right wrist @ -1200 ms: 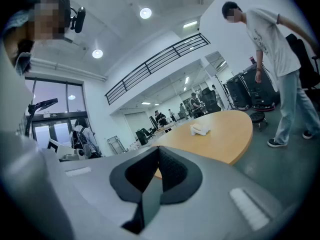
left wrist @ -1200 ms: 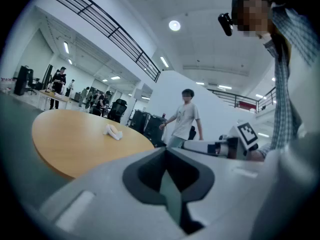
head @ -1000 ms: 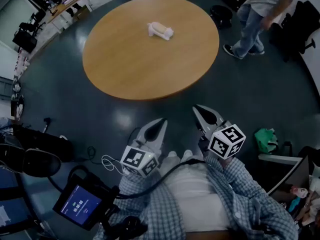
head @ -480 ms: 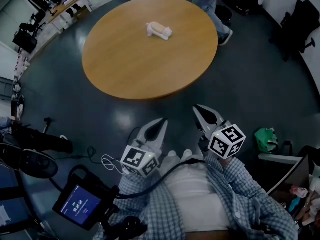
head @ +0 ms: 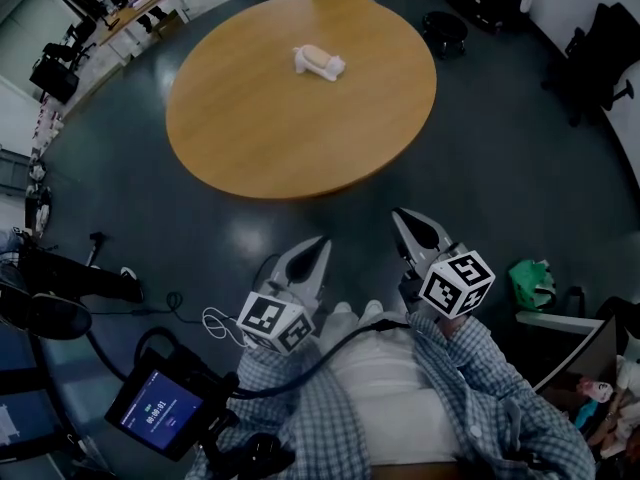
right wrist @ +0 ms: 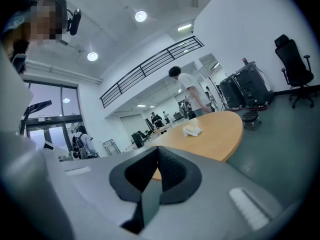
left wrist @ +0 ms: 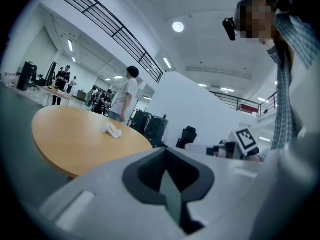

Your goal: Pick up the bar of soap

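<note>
**A:** What is the left gripper [head: 322, 243] doing?

**B:** Its jaws are pressed together with nothing between them. The soap [head: 320, 62] is well ahead of it, a little left of where it points, out on the far half of the table [head: 250, 148].

**A:** What do you make of the soap?

**B:** It's a pale bar lying on something white, maybe a cloth or a wrapper, I can't tell which. I'd expect it to be light and stiff, but slick, and soft enough on the surface to dent. If you squeeze the rounded ends it could well shoot out. I'd close across the long flat sides near the middle, with the jaws low and a gentle pinch. If the white thing is loose, it may come up with the bar.

**A:** And the right gripper [head: 400, 214]?

**B:** It's closed and empty too. The soap [right wrist: 192, 130] is also well ahead of it, slightly right of its line. Either one must open before it gets there.

**A:** Is there anything in the way?

**B:** No. There's only bare tabletop between the near edge and the bar. A person [right wrist: 190, 96] stands beyond the table's far side.
</note>
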Tool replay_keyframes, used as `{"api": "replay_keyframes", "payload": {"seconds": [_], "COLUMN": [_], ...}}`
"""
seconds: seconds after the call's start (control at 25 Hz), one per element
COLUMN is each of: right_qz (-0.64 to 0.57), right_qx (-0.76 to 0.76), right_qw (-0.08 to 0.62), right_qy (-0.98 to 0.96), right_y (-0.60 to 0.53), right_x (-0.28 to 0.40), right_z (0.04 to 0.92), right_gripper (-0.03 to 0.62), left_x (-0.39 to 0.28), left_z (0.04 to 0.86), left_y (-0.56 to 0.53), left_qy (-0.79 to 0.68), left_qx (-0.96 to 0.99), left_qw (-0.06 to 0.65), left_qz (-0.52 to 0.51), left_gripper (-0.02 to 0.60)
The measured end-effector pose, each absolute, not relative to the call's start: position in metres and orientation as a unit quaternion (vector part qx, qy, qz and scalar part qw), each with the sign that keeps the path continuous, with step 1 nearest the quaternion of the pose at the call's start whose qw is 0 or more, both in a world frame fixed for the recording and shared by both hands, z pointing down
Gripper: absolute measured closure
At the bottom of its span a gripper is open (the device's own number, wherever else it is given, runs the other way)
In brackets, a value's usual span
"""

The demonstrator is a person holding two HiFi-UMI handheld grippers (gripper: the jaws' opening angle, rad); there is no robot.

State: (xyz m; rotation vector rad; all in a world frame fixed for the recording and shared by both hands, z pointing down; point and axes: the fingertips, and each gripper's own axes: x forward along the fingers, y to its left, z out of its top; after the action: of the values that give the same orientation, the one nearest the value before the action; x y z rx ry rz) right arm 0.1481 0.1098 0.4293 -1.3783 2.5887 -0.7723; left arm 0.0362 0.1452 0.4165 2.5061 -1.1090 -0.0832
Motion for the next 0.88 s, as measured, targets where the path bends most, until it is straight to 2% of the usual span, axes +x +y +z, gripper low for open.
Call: {"api": "replay_keyframes", "payload": {"seconds": [0.88], "right_qz": [-0.260], "right_qx": [-0.448], "right_qw": [0.058], "right_qy": [0.853], "right_y": [0.088], "right_x": [0.165], "right_z": [0.417], "right_gripper": [0.592], "left_x": [0.037], "left_z": [0.390], "left_y": [0.123], "left_qy": [-0.429], "left_qx": [0.883], "left_qw": [0.188], "left_qz": [-0.019], "left_gripper": [0.583]}}
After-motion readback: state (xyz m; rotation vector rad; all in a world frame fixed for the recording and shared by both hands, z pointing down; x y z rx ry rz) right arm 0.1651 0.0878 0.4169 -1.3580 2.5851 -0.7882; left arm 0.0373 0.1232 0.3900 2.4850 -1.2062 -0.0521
